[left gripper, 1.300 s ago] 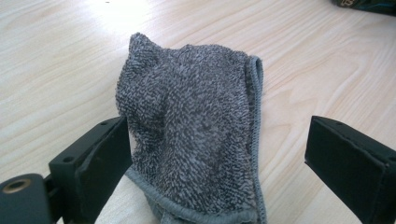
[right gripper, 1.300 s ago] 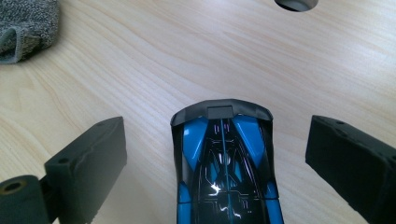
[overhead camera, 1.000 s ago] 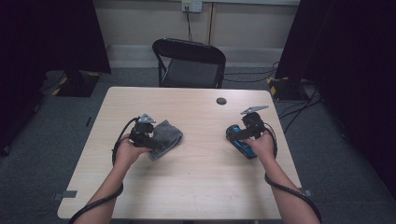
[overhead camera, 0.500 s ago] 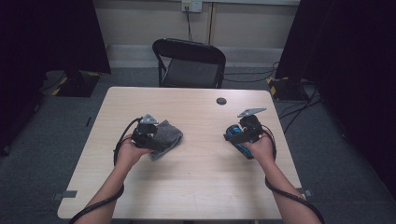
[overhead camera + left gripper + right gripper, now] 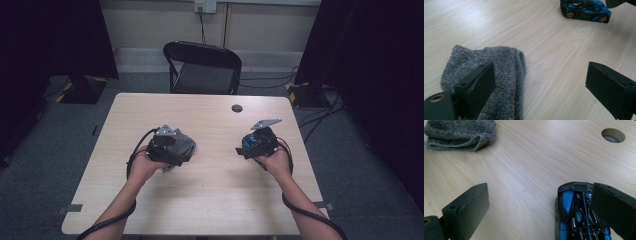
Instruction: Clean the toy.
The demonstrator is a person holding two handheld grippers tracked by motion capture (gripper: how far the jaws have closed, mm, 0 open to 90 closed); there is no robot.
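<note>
Toy car [image 5: 579,217] and cloth [image 5: 486,72] lie on wood table [image 5: 210,200]; both hand-held grippers released.

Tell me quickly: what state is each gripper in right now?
Left gripper: open, holding nothing; one jaw lies over the grey cloth.
Right gripper: open, holding nothing; the blue toy car sits by one jaw.

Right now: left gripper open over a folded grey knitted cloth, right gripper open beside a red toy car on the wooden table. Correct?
Not quite: the toy car is blue and black, not red, as the right gripper view shows. The rest holds: left gripper open over the folded grey knitted cloth, right gripper open beside the car.
</note>
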